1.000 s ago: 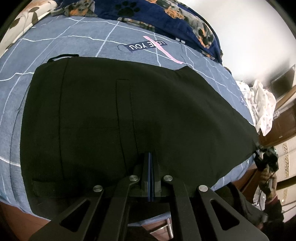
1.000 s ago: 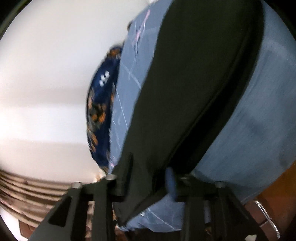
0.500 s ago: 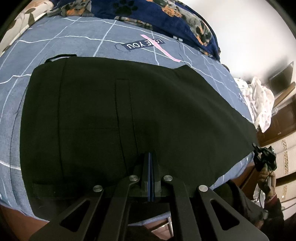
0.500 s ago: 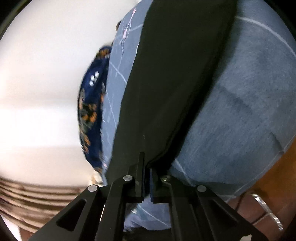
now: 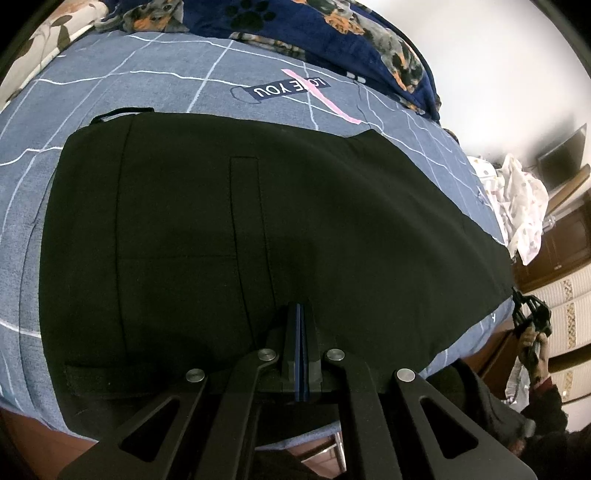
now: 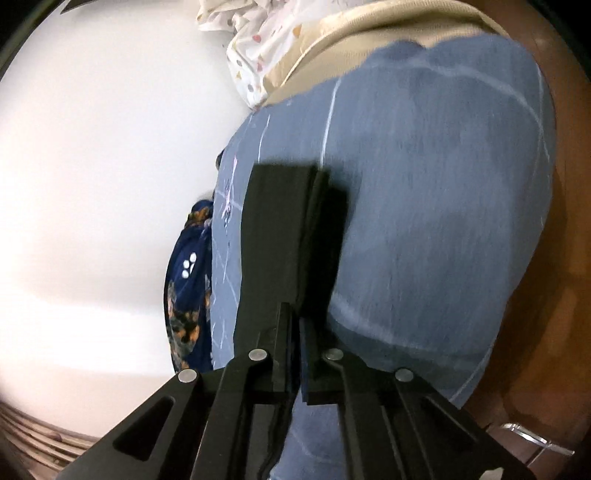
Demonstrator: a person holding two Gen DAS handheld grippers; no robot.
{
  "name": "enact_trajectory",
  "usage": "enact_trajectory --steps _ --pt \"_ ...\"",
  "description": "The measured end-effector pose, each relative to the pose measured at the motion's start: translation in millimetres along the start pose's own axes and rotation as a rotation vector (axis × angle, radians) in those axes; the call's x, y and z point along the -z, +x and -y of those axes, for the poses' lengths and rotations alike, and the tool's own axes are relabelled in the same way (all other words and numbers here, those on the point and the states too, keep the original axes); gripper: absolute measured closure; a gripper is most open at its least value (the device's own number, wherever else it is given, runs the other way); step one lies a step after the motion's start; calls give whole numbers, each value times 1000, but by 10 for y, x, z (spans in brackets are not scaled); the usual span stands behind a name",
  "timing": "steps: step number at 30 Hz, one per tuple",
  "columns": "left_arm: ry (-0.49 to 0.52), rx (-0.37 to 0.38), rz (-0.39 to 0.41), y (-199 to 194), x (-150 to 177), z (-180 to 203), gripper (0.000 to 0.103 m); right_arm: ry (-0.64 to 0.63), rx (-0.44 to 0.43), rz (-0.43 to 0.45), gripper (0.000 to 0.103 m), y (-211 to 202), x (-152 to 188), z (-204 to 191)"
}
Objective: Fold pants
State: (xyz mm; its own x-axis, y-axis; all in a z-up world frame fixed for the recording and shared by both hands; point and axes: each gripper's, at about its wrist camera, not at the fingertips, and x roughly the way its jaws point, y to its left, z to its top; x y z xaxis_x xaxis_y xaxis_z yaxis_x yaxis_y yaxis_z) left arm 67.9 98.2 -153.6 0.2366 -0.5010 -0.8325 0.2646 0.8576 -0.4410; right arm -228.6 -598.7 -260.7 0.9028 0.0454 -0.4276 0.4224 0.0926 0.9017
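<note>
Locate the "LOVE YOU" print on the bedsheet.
Left wrist view, upper centre: the LOVE YOU print sits upside down on the grey-blue bedsheet, between the black pants and paw-print blanket.

White wall (image 5: 498, 66), wood cabinets (image 5: 561, 251), bed w/ grey sheet (image 5: 147, 74)

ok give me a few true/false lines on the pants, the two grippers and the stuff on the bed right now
1. The black pants lie spread on a blue-grey checked bedsheet. True.
2. The left gripper has its jaws wide open above the pants. False: its jaws are shut, at the pants' near edge.
3. The right gripper is shut on a strip of the black pants. True.
4. The sheet carries a dark label reading LOVE YOU. True.
5. A red blanket lies at the far side of the bed. False: the blanket is navy with a dog and paw print.
</note>
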Motion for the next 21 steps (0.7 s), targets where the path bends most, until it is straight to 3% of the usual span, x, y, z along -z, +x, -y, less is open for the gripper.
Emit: enact_trajectory --steps 4,7,9,18,21 --pt "-4 -2 0 -2 2 0 101 -3 -29 40 92 -76 -100 -13" --pt "-2 -2 -1 0 3 0 101 40 -69 101 76 -240 -119 72" --pt "-6 0 -3 2 4 2 101 18 -36 140 67 -359 -161 62" --pt "-6 -1 5 7 23 -1 101 -20 28 127 62 -284 -336 -74" --pt "-6 -1 4 9 24 -4 101 -19 10 106 59 -215 -311 -104"
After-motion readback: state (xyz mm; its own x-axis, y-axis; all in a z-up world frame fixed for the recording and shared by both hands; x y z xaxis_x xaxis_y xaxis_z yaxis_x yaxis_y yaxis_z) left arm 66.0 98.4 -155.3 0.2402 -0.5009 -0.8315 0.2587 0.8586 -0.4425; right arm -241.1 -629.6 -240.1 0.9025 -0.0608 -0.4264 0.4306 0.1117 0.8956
